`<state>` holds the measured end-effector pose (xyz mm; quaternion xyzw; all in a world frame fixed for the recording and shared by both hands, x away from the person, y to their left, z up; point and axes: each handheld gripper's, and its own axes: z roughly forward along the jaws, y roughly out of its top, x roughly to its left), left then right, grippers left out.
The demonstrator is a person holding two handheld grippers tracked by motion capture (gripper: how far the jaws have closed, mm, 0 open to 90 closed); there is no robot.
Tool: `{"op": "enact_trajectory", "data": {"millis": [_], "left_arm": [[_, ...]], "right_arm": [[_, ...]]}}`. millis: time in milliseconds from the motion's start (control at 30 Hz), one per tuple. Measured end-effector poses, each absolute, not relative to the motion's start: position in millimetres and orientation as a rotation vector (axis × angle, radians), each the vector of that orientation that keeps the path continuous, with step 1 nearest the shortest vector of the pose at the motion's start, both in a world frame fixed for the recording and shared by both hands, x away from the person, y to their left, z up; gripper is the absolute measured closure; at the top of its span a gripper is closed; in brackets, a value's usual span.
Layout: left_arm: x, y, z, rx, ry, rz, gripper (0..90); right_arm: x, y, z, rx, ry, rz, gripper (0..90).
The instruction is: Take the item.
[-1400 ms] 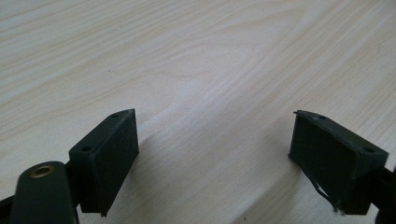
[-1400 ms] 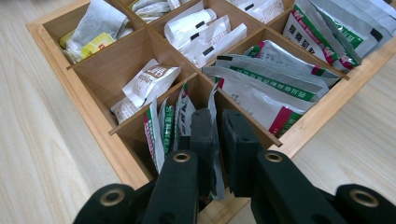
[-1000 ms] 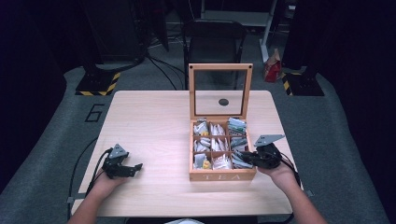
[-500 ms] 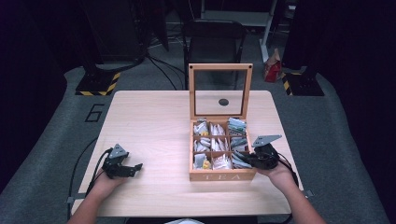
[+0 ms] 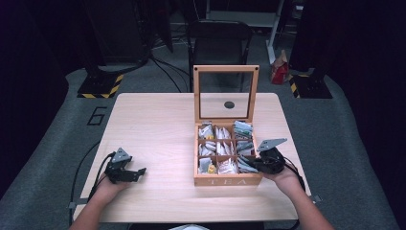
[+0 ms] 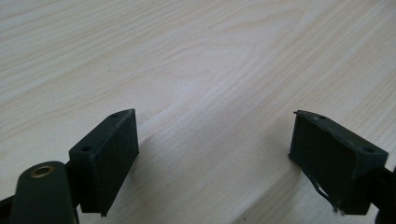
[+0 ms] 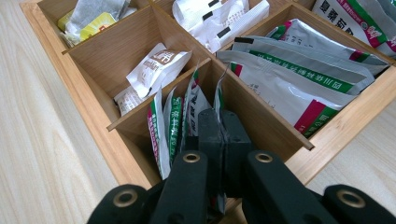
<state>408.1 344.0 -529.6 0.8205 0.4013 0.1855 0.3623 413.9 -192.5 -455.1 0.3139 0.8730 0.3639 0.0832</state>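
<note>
Right gripper (image 5: 253, 165) slightly lower, nearer.

Wooden tea box (image 5: 228, 181) open on light wooden table (image 5: 158, 124), glass lid (image 5: 226, 94) upright, compartments full of sachets. Right gripper (image 5: 254, 166) at front-right compartment; left gripper (image 5: 135, 173) resting well apart.

**Bright table, dark surroundings**

Overhead light falls evenly on the table (image 5: 158, 129); the room's upper corners sink into black. The high view is soft and grainy. The jaws cast faint shadows, and the sachets (image 7: 299, 70) show slight glare, perhaps.
</note>
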Motion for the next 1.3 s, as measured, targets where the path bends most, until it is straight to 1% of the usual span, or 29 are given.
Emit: {"op": "enact_trajectory", "data": {"millis": [500,1300], "left_arm": [[408.1,343.9,-529.7,2.112,1.034,0.478,14.9],[408.1,343.9,-529.7,2.112,1.034,0.478,14.9]], "right_arm": [[412.5,-190.0,-450.2,0.892,2.602,1.06,89.7],[407.1,-188.6,-413.3,0.868,2.58,1.132,89.6]]}}
